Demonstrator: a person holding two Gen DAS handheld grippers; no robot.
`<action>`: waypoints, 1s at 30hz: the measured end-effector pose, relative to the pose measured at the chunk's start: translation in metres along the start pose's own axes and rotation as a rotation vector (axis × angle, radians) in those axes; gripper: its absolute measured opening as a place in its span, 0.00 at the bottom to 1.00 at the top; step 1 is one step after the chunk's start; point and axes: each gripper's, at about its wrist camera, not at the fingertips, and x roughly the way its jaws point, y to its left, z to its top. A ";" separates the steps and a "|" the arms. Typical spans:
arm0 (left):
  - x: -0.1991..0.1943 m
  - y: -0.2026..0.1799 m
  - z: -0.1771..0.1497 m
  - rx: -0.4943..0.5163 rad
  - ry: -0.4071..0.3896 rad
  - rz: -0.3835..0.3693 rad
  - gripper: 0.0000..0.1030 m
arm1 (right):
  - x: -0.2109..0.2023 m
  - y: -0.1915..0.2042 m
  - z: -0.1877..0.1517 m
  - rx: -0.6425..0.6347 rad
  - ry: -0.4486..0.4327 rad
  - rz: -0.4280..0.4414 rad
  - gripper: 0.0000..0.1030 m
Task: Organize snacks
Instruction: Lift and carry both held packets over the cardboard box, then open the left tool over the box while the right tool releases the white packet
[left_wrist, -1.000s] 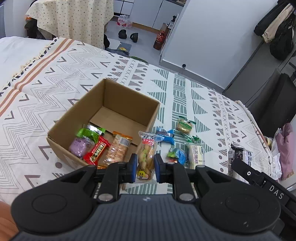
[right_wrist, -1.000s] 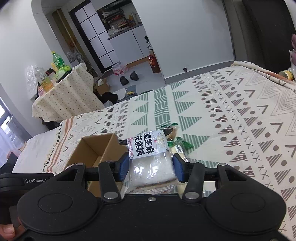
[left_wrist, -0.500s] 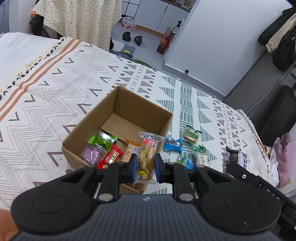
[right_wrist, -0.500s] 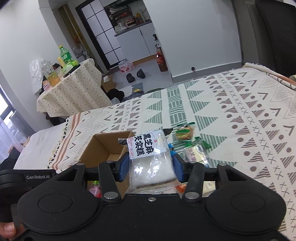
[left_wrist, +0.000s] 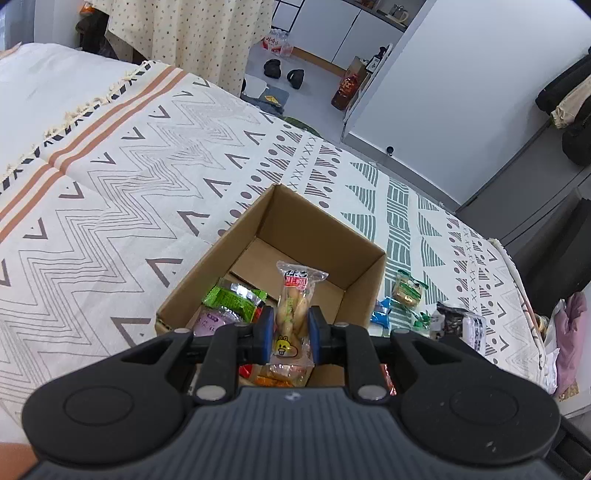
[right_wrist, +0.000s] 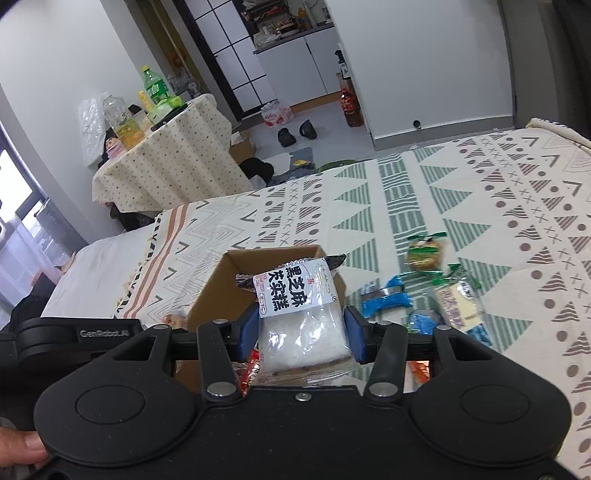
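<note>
An open cardboard box (left_wrist: 369, 254) (right_wrist: 221, 280) sits on the patterned bedspread (left_wrist: 129, 192). My left gripper (left_wrist: 289, 326) is shut on a clear packet of twisted bread sticks (left_wrist: 293, 306), held over the box's near part. Inside lie a green packet (left_wrist: 234, 299) and a purple packet (left_wrist: 210, 321). My right gripper (right_wrist: 301, 332) is shut on a white sesame cake packet (right_wrist: 301, 317), just right of the box's near corner. Loose snacks lie to the right: blue packets (right_wrist: 388, 297), a green-tied cookie (right_wrist: 424, 254) and a pale bar (right_wrist: 458, 302).
The right gripper's packet (left_wrist: 461, 323) shows at the right of the left wrist view. Beyond the bed are a cloth-covered table (right_wrist: 166, 155) with bottles, slippers (right_wrist: 295, 133) on the floor and white cabinets (right_wrist: 295, 66). A pink cloth (left_wrist: 570, 332) lies at the bed's right edge.
Both grippers have moved forward and leftward toward the box with their packets still held. The bread sticks now hang over the box's inside instead of its right front corner.
</note>
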 end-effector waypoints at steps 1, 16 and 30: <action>0.002 0.002 0.001 -0.004 0.003 -0.002 0.19 | 0.002 0.003 0.000 -0.002 0.004 0.002 0.46; 0.009 0.031 0.006 -0.053 0.042 0.078 0.58 | 0.028 0.038 0.013 -0.019 0.025 0.057 0.49; 0.002 0.017 -0.004 -0.018 0.066 0.110 0.85 | 0.000 -0.005 0.001 0.047 0.003 -0.011 0.74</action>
